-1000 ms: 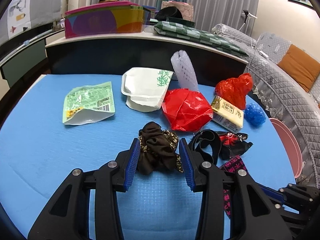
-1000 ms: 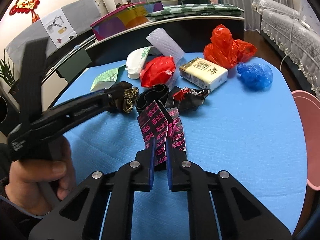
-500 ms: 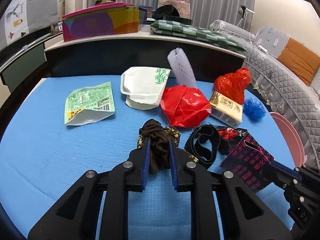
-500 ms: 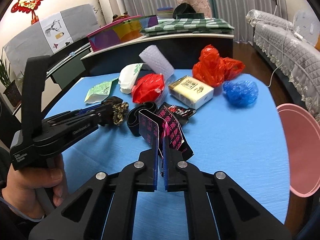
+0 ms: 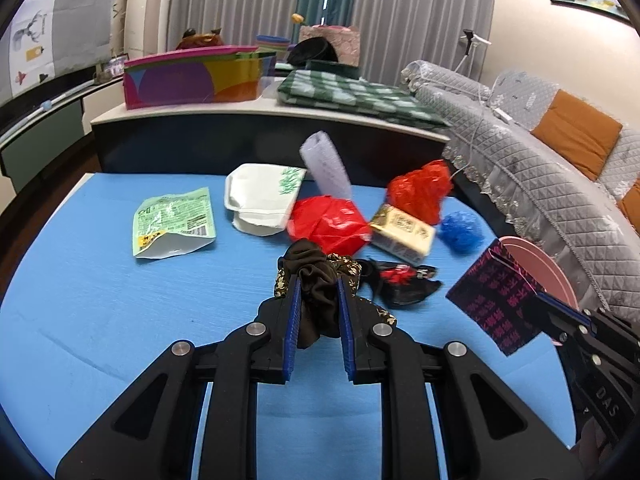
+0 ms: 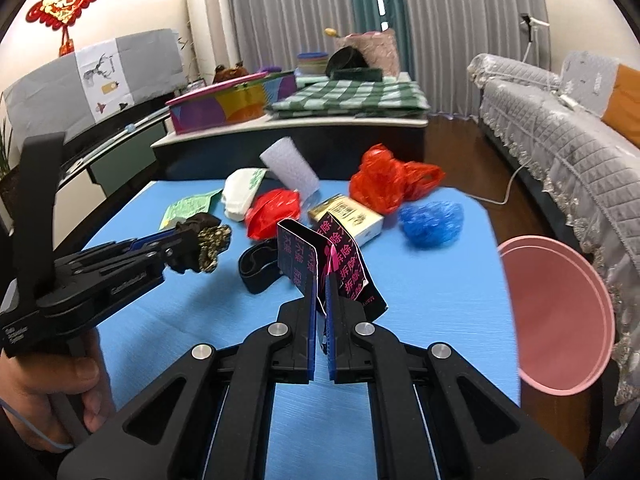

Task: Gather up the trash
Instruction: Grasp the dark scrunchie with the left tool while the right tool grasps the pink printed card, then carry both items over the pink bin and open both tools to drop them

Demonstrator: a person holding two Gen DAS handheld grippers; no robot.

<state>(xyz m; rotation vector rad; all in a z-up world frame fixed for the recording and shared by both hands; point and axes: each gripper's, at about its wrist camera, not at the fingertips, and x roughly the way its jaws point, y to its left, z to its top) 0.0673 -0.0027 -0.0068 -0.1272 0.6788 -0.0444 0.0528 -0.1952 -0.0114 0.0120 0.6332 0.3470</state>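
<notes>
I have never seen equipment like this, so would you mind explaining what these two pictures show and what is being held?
There is no robot: a person holds black two-finger tongs in each hand, each with a fisheye camera looking along its fingers. One picture comes from the left tongs, shut on a dark brown cloth scrunchie. The other comes from the right tongs, shut on a black carton with pink lettering. On the blue table lie red plastic bags, a green pouch, a white tray and a crumpled blue bag. A pink bin stands beside it.
</notes>
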